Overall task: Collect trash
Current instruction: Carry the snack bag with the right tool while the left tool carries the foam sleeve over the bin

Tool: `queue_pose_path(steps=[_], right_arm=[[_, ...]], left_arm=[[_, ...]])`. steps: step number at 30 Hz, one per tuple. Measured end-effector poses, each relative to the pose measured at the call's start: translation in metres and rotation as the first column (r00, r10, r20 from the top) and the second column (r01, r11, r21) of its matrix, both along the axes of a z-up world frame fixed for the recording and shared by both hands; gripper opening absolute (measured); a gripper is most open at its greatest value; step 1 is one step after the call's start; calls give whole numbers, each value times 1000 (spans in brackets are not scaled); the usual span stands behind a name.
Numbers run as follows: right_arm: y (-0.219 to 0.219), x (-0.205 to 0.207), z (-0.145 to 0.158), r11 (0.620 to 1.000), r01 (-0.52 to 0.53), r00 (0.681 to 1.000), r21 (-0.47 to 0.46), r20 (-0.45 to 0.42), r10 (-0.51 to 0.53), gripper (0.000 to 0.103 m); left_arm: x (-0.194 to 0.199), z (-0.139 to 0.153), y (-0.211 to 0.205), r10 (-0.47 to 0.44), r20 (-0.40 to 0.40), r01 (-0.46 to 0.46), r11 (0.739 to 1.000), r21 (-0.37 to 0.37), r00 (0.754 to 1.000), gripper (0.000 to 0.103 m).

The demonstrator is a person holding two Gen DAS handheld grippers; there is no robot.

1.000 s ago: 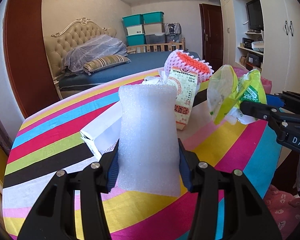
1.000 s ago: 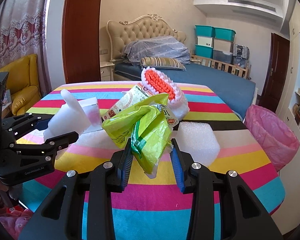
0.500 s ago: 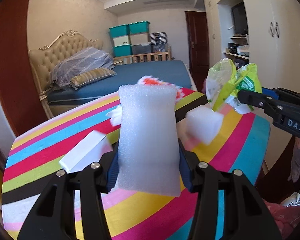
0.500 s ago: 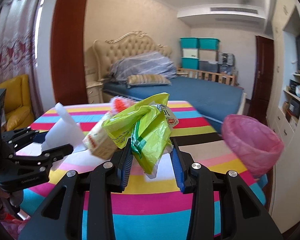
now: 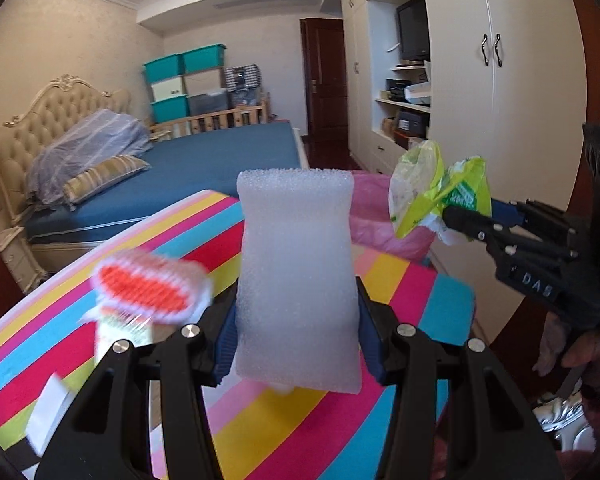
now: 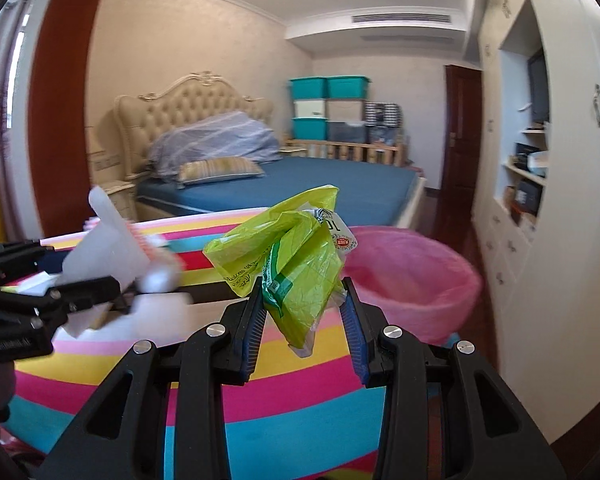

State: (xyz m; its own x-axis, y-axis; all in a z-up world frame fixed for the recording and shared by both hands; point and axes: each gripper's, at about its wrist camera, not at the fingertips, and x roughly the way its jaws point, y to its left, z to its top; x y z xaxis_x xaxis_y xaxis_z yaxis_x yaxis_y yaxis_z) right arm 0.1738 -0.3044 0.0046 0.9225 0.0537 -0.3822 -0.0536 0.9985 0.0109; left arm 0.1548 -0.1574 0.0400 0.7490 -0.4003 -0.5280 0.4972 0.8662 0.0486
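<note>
Foam sheet [image 5: 296,276] stands upright, pinched between left fingers [image 5: 226,334]; right fingers [image 6: 254,320] pinch green wrapper [image 6: 296,268].

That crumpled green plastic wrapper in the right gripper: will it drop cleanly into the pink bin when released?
Probably not cleanly. The crumpled green plastic wrapper sags below the right gripper, so it looks floppy and light; it may flutter or cling to a finger. The pink-lined bin has a wide mouth, which should help.

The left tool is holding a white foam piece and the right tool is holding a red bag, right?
Not quite. The bag in the right tool is yellow-green, not red, as the right wrist view shows. The left tool does hold the white foam piece.
</note>
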Motion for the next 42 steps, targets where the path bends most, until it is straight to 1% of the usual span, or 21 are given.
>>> queue_pose_path(steps=[2,7,10,13,18,22,24,31,35,42], right_arm=[[-19,8,1,999,42,999,-22,6,-41,37],[-62,31,-1,995,94,996,-32,-7,-94,37],[-79,45,-4,994,104,994,-22,-13,-104,37],[-94,59,-6,994,108,994,-10,-21,-108,37],[-108,82,-11,994,107,994,-2,-21,-107,37],[-118,103,-20,995,98,995,4,-30,-98,37],[-123,110,-23,995,97,995,-1,-35,-97,37],[-140,136,-37,995,101,992,27,-73,-99,37],[-140,147,-42,996,92,992,19,-92,-90,37],[-140,159,-48,996,79,992,34,-98,-75,39]], left_arm=[[17,5,-18,-19,-10,19,1000,-8,1000,50],[61,12,-69,-53,-31,52,998,-33,998,50],[83,13,-93,-60,-37,58,998,-36,998,50],[102,14,-113,-59,-27,58,998,-21,998,50],[136,12,-142,-57,-40,56,998,-36,998,50],[158,9,-164,-47,-45,46,999,-28,998,50],[169,5,-172,-41,-53,40,999,-22,998,50],[199,-12,-190,-24,-78,23,1000,-12,997,50],[212,-18,-201,-15,-89,14,1000,-8,996,50],[225,-20,-201,3,-94,-4,1000,-11,996,50]])
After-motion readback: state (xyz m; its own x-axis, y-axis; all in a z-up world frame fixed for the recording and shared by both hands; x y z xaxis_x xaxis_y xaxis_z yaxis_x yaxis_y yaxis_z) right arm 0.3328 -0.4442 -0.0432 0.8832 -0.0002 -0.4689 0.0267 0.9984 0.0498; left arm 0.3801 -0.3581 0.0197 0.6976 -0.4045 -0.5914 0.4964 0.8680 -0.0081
